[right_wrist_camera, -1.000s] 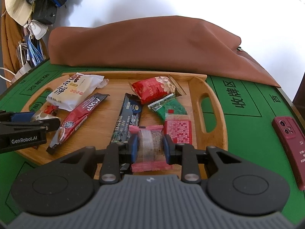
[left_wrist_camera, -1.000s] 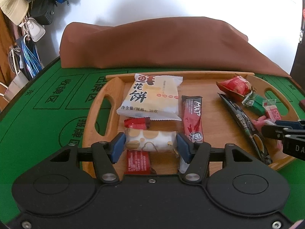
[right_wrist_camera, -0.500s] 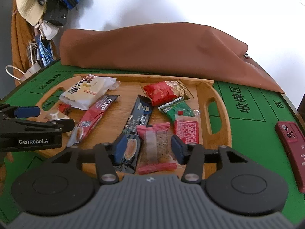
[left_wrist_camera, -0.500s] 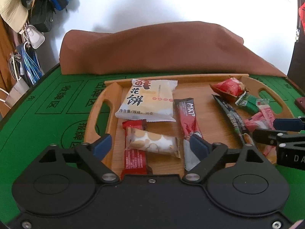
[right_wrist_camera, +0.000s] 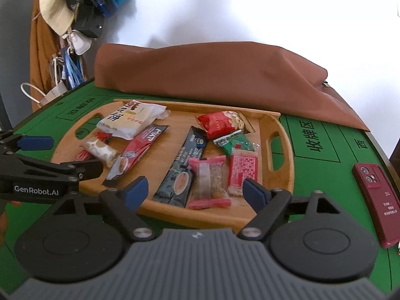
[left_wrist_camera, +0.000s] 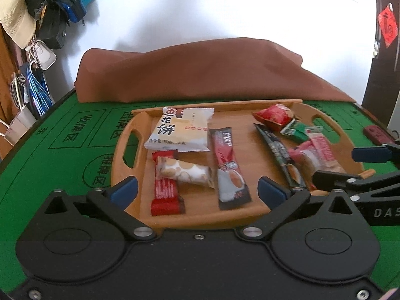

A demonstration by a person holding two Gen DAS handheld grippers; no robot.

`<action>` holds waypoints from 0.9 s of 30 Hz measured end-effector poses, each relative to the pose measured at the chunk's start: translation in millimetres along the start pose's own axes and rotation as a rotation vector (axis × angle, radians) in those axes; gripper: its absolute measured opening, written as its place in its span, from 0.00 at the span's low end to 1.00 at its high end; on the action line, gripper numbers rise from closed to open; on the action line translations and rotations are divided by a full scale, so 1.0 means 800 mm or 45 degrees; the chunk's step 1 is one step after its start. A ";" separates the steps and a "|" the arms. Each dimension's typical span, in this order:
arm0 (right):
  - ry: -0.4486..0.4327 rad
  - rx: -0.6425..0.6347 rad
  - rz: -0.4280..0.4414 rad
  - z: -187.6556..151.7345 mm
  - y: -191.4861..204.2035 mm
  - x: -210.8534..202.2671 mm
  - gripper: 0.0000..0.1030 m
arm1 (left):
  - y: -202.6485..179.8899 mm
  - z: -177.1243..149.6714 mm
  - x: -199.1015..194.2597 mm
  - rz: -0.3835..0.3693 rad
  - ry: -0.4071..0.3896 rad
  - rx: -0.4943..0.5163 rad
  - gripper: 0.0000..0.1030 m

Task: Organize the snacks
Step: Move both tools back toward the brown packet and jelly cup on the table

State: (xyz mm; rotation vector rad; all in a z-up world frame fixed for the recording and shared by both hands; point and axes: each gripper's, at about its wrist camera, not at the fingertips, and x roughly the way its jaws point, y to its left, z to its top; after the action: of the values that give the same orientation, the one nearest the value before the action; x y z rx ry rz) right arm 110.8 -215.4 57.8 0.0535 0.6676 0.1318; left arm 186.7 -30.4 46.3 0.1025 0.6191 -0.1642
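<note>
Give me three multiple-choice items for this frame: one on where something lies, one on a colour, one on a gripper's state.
1. Where does the dark red phone lie?
A. on the wooden tray
B. on the green table, right of the tray
C. on the brown cloth

2. What colour are the sealed ends of the clear-windowed snack pack nearest the right gripper?
A. pink
B. blue
C. yellow

3. What is the left gripper doing?
A. clamped on the white biscuit pack
B. holding the red stick sachet
C. holding nothing, fingers spread

Answers: 1 B, the phone rests on the green table beyond the wooden tray handle. 2 A, both crimped ends are pink. 3 C, its jaws are opening and the pads touch no pack.
</note>
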 end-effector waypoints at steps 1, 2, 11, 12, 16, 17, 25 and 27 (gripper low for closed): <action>-0.004 -0.006 0.003 -0.001 0.001 -0.004 0.87 | -0.001 -0.002 -0.005 -0.002 -0.003 -0.004 1.00; -0.010 -0.012 0.006 -0.003 0.002 -0.008 0.87 | -0.003 -0.003 -0.009 0.003 -0.004 -0.005 1.00; -0.059 -0.075 0.009 -0.017 0.010 -0.042 0.90 | -0.006 -0.026 -0.044 -0.019 -0.010 -0.031 1.00; -0.061 -0.084 0.010 -0.018 0.011 -0.045 0.90 | -0.007 -0.028 -0.047 -0.023 -0.009 -0.037 1.00; -0.077 -0.118 0.004 -0.027 0.011 -0.059 0.91 | -0.010 -0.040 -0.059 -0.044 -0.001 -0.057 1.00; -0.081 -0.124 0.003 -0.030 0.010 -0.063 0.91 | -0.012 -0.043 -0.061 -0.050 0.001 -0.057 1.00; -0.083 -0.120 -0.041 -0.047 -0.009 -0.086 0.93 | -0.029 -0.060 -0.067 -0.089 0.041 -0.061 1.00; -0.077 -0.113 -0.059 -0.053 -0.016 -0.089 0.93 | -0.033 -0.064 -0.067 -0.106 0.050 -0.060 1.00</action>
State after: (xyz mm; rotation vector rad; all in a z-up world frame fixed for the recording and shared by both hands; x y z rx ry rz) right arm 30.3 -237.4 67.0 -0.0428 0.6013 0.1146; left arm 110.2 -42.8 35.0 0.0349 0.6661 -0.2282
